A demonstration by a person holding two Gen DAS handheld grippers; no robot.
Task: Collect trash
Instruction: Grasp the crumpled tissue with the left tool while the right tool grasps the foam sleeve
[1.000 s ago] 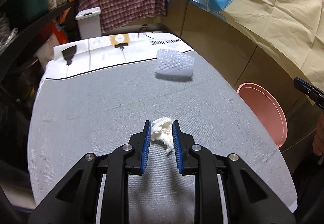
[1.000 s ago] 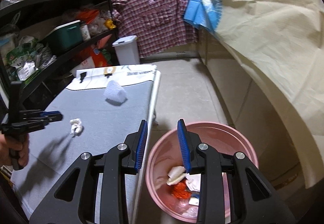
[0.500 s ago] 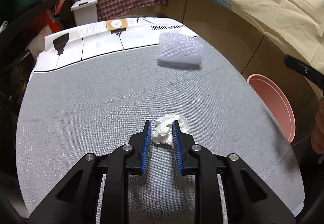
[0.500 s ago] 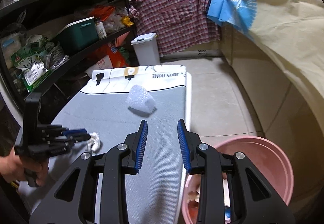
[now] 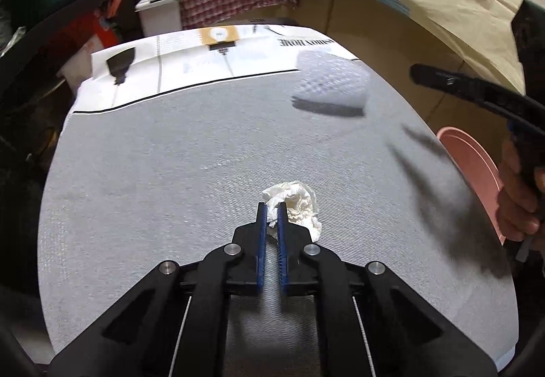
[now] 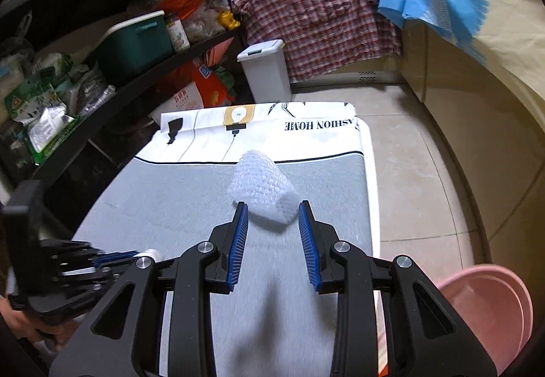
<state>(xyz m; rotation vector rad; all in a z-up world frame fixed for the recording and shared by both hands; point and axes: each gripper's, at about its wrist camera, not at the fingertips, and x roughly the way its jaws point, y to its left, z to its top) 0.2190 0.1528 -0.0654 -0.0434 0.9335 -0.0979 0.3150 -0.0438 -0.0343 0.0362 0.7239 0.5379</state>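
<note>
Home storeroom: cluttered shelves (image 6: 102, 46), hanging plaid shirt (image 6: 316, 5).

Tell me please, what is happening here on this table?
A person is collecting trash from a grey-covered table with hand-held tongs. The left tongs are shut on a crumpled white tissue that lies on the cloth. The right tongs stand open, pointed at a white foam net sleeve farther along the table, not gripping it. A pink basin waits on the floor beside the table.
</note>
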